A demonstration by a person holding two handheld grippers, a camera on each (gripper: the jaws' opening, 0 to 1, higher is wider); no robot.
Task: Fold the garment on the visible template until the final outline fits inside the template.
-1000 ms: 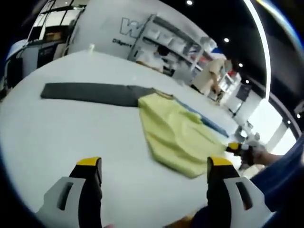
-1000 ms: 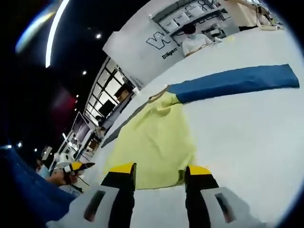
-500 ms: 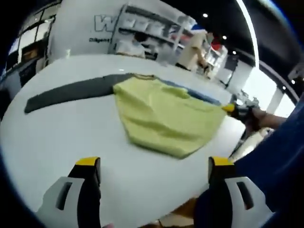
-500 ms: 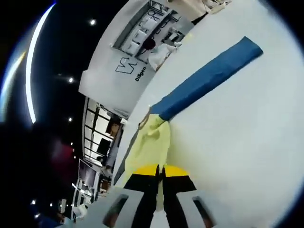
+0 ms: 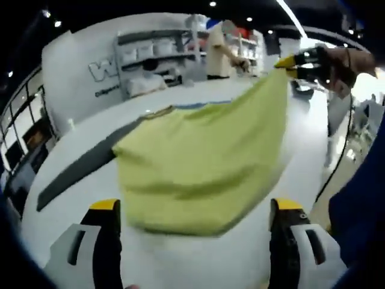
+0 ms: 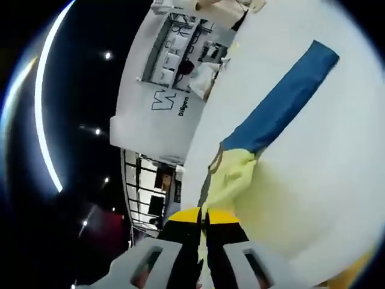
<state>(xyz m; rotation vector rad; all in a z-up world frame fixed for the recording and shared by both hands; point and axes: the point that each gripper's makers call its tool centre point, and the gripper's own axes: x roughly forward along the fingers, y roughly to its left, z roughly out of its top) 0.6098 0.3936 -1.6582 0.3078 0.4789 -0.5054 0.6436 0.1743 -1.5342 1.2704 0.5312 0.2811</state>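
- Far left in the left gripper view there's a dark grey sleeve [image 5: 78, 171] lying flat and stretched out along the white bench [image 5: 301, 150]. Hasn't been folded in at all, as far as I can tell.
- The left hand-held gripper [image 5: 195, 208] has its jaws wide apart, nothing between them, hovering low in front of the cloth.
- Middle of that view: the yellow garment [image 5: 198, 168] is partly lifted, one corner pulled up high so the body hangs in a big slanted sheet. The collar end is down on the bench near where the sleeves join.
- Top right of the same view, the right hand-held gripper [image 5: 298, 63] is the one holding that raised corner.
- In the right gripper view its jaws are together, pinched on bunched yellow fabric [image 6: 231, 180], so it's clamped on the garment.
- Past that, the blue sleeve [image 6: 283, 102] runs straight out across the bench, also unfolded.
- My read: pretty early. This looks like the first fold of the body in progress, and both sleeves are left to tuck in. I honestly can't pick out any template outline, so no idea how close the fit is.
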